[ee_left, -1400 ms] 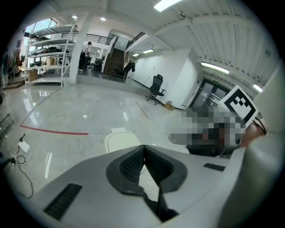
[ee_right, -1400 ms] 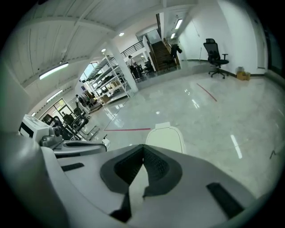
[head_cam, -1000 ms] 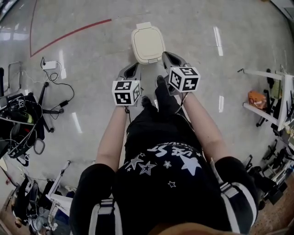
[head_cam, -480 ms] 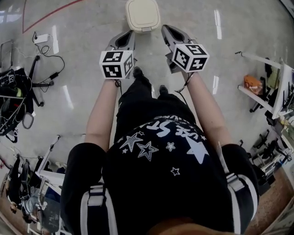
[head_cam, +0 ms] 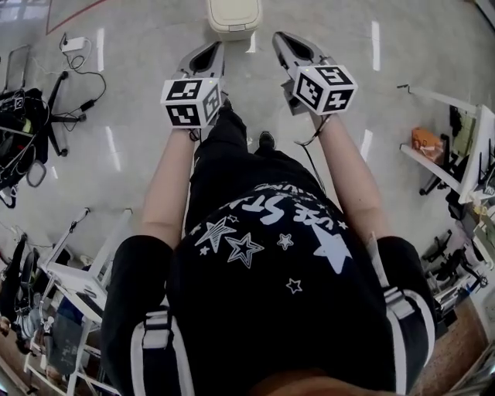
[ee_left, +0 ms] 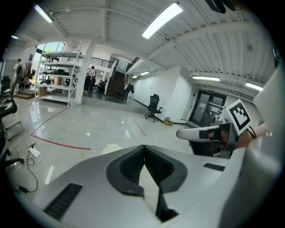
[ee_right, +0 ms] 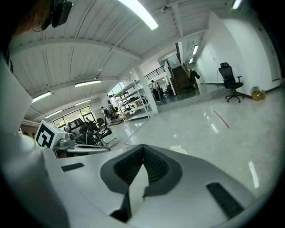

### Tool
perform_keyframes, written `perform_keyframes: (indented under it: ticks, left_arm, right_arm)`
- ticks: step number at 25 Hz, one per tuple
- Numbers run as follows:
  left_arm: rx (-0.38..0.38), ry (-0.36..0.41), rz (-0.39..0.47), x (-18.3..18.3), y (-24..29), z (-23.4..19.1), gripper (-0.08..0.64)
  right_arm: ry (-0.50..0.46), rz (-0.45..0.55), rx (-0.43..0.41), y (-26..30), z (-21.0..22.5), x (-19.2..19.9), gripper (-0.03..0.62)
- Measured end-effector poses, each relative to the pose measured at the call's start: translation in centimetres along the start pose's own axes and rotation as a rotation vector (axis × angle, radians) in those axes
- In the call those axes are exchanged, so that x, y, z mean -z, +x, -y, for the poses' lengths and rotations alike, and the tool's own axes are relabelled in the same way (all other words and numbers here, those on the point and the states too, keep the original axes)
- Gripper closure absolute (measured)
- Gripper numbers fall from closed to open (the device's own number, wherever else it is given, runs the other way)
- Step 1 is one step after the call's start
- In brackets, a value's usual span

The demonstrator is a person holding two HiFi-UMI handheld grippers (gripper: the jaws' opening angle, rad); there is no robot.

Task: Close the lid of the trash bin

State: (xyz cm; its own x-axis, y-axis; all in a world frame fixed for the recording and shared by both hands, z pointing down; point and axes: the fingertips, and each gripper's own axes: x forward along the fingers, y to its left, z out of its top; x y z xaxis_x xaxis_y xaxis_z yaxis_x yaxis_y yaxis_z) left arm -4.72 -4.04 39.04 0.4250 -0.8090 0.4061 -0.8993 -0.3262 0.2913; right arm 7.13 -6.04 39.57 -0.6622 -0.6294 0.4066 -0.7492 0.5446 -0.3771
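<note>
Head view: the bin (head_cam: pixel 234 17) stands on the floor ahead of my feet, lid lying flat on it. My left tool (head_cam: pixel 209 51) and right tool (head_cam: pixel 285 40) hang short of it, touching nothing.

Left gripper view: jaws together, nothing between them.

Right gripper view: the same.

I judge the closing step done. Next, only confirm the lid is seated.
</note>
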Motion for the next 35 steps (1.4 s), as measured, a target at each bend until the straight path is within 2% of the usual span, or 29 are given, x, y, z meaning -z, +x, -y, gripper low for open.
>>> perform_keyframes:
  ticks: [3,6,14,20,23,25,30,35]
  left_arm:
    - [-0.005,0.031,-0.005,1.4,-1.5,2.4,0.548]
    - [-0.019,0.035,0.027,1.6,-3.4,4.6,0.548]
    - [-0.06,0.035,0.168,-0.7,-8.5,9.3,0.548]
    - [-0.06,0.032,0.23,-1.2,-11.2,12.0,0.548]
    - [-0.057,0.007,0.244,-0.7,-12.0,13.1,0.548]
    - [-0.056,0.002,0.258,-0.7,-12.4,13.7,0.548]
    - [-0.05,0.034,0.323,-1.7,-14.0,15.1,0.548]
    - [-0.055,0.039,0.327,-1.6,-14.5,16.0,0.548]
  right_arm:
    - [-0.013,0.013,-0.027,-2.4,-0.5,0.4,0.586]
    - [-0.033,0.037,-0.05,-4.9,-1.2,0.5,0.586]
    - [-0.102,0.08,-0.095,-11.8,-2.9,0.7,0.586]
    - [-0.158,0.062,-0.1,-15.2,-3.3,1.9,0.586]
    - [-0.163,0.062,-0.1,-16.7,-3.3,2.6,0.586]
    - [-0.15,0.096,-0.103,-17.6,-3.3,2.4,0.586]
    - [-0.132,0.17,-0.115,-19.3,-3.7,1.5,0.586]
    - [-0.143,0.177,-0.119,-20.4,-3.9,1.6,0.586]
